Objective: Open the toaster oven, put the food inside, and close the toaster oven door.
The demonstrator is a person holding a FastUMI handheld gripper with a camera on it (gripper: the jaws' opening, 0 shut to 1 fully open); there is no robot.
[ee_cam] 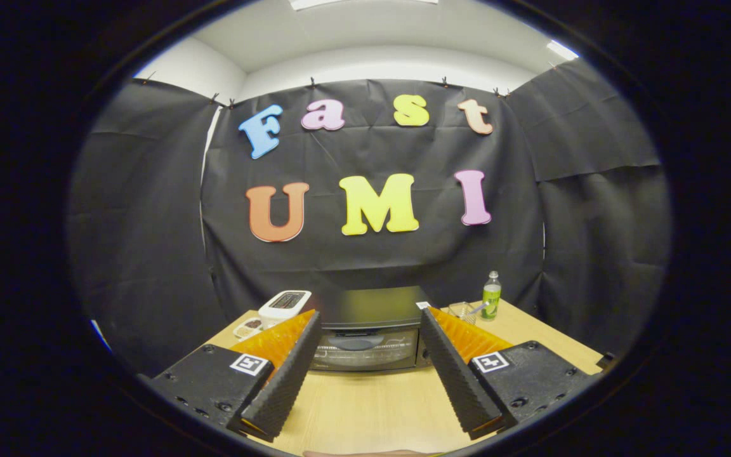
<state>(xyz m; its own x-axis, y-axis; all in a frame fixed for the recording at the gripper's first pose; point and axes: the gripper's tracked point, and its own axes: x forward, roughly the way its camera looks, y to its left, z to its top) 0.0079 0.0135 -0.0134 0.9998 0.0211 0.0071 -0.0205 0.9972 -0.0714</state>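
Gripper view: I am holding the black-and-orange gripper (pixel 370 320) spread wide before the closed dark metal toaster oven (pixel 368 336) on the far table, risking missing its handle.

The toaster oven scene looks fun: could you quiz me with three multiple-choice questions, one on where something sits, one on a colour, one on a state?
1. Where does the toaster oven stand?
A. On the wooden table, beyond the tool's fingers
B. On the floor
C. Between the closed fingers

2. What colour is the label band on the bottle beside the oven?
A. Red
B. Green
C. Blue

3. What state is the oven door in?
A. Wide open
B. Removed
C. Shut

Answers: 1 A, the oven stands on the tabletop ahead of the spread fingers. 2 B, the band around the clear bottle is green. 3 C, the glass door sits flush against the oven front, while the tool is open and holds nothing.
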